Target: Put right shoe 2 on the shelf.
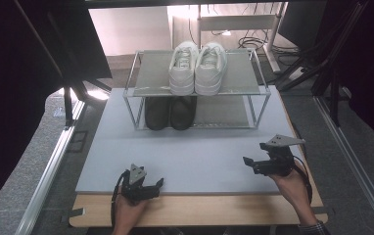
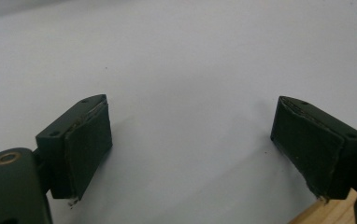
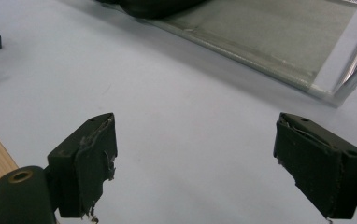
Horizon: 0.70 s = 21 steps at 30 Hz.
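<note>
A metal two-tier shoe rack [image 1: 141, 91] stands at the back of the grey mat [image 1: 195, 156]. A pair of white sneakers [image 1: 197, 68] sits on its top shelf, and a pair of black shoes [image 1: 169, 112] rests on the lower shelf. My left gripper [image 1: 156, 185] is open low over the mat's front edge, its jaws wide apart with bare mat between them [image 2: 193, 144]. My right gripper [image 1: 254, 153] is open at the front right, jaws spread over the mat [image 3: 195, 154]. In the right gripper view the rack's lower shelf [image 3: 279, 42] lies ahead.
The mat lies on a wooden table [image 1: 199, 210] whose front strip shows under my hands. Aluminium frame rails [image 1: 53, 166] run along both sides. Cables and desk legs [image 1: 253, 39] stand behind the rack. Open mat lies between the grippers and the rack.
</note>
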{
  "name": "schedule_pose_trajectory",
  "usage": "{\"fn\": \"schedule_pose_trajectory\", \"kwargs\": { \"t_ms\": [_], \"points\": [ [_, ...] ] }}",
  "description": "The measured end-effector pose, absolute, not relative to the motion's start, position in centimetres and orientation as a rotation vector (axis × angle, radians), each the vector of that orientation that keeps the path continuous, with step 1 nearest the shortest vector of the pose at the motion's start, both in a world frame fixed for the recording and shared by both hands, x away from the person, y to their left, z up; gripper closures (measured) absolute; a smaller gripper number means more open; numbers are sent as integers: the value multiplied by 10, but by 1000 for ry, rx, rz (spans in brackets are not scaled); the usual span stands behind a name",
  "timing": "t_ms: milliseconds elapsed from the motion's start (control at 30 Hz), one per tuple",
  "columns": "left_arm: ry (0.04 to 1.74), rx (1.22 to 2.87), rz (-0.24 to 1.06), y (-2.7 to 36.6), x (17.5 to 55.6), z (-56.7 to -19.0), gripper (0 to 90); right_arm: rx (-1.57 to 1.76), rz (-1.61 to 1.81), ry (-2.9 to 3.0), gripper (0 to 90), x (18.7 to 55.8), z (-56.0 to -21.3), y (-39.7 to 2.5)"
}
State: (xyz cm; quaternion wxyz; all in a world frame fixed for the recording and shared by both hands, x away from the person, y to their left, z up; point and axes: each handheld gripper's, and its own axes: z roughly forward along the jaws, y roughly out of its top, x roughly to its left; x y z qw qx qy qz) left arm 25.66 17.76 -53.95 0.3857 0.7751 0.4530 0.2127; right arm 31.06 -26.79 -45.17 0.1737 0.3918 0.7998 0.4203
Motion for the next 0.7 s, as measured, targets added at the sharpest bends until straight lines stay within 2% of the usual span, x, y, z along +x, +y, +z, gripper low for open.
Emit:
{"fn": "schedule_pose_trajectory", "kwargs": {
  "t_ms": [700],
  "points": [
    [1153,1973,542,178,257,-540,125,1134,1138,2229,133,283,-533,-281]
  ]
}}
